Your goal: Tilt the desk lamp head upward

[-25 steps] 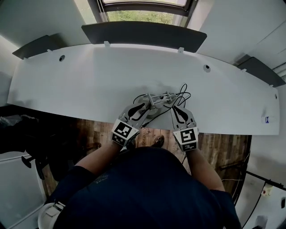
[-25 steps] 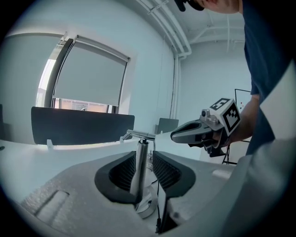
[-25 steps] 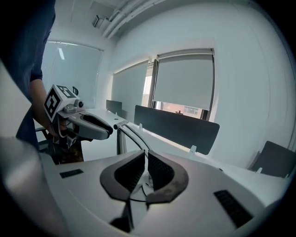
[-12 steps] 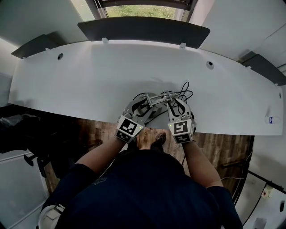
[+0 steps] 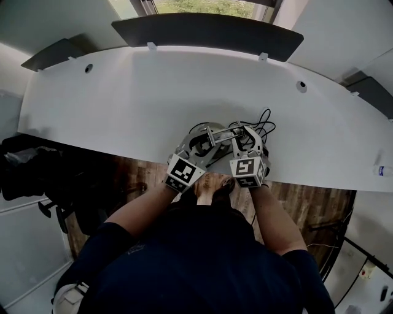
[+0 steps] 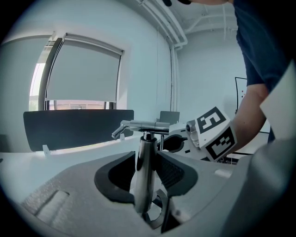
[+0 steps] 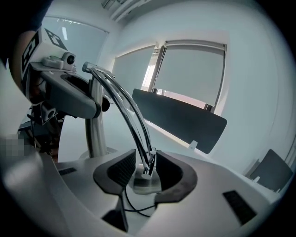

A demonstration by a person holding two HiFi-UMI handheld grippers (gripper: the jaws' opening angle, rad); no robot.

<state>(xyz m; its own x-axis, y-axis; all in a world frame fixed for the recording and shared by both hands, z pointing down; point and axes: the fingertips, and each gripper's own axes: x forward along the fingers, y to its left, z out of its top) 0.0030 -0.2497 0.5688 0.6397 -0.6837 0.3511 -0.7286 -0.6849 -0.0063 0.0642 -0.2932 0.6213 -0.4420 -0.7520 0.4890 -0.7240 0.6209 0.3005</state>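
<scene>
Shiny chrome desk lamp (image 5: 212,136) stands on the long white curved desk (image 5: 123,104), approx mid-width, right at the front edge nearest the person. Both grippers are at it, side by side, marker cubes toward the person

L side: left gripper (image 6: 147,173) is around the lamp's upright chrome post (image 6: 144,148). Jaws are wide apart, the post stands btwn the ribbed black pads (image 6: 172,172), low down, and nothing is clamped. The post top carries a short horizontal chrome bar (image 6: 144,125)

R side: right gripper (image 7: 145,172) jaws are opening. Its pads sit either side of the thin curved chrome rods (image 7: 128,111) w/ a gap each side, so no grip. The rods arc from the post top down to the small round lamp head (image 7: 147,181), which sits low, just over the desk, btwn the jaws. The head's exact tilt can't be read

Thin black cable (image 5: 265,126) lies in loops on the desk just beyond the right gripper. A dark flat panel (image 5: 206,34) stands along the desk's back edge, w/ a window (image 5: 209,6) above it. Wood-plank floor (image 5: 307,199) shows below the front edge
</scene>
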